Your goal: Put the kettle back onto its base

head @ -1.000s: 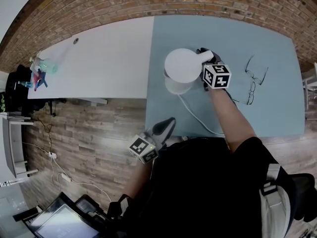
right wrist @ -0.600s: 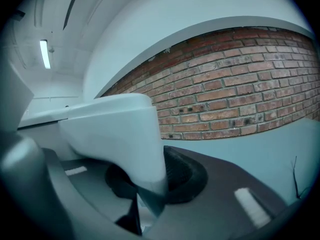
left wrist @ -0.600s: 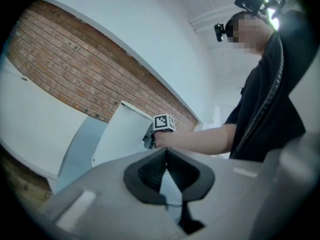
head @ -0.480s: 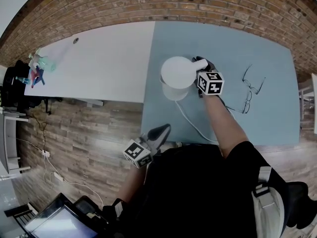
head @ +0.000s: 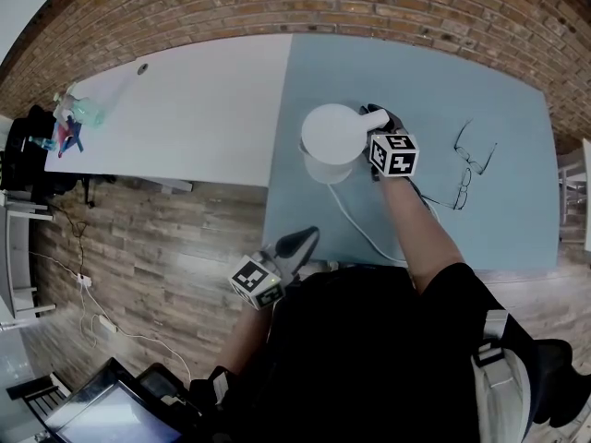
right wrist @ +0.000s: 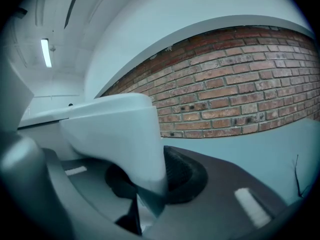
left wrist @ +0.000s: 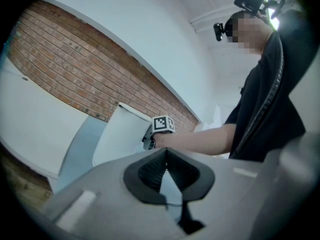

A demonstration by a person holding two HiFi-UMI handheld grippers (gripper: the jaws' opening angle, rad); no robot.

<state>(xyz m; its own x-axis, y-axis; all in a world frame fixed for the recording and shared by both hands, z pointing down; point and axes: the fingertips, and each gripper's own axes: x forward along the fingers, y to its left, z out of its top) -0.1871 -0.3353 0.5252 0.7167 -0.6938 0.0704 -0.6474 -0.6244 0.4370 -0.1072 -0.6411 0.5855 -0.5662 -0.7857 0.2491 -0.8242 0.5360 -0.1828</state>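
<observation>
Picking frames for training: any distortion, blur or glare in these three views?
Head view: sharp, evenly lit, fisheye bows the brick wall. Left gripper view: left tool soft, corners dark. Right gripper view: kettle close and soft, ceiling light bright.

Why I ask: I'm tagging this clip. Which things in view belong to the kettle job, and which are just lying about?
Job: white kettle, its handle clamped in the right tool; power cord running out from under it. The base can't be made out.
Lying about: glasses on the blue table; small coloured items on the white table; left tool, shut and empty.
</observation>
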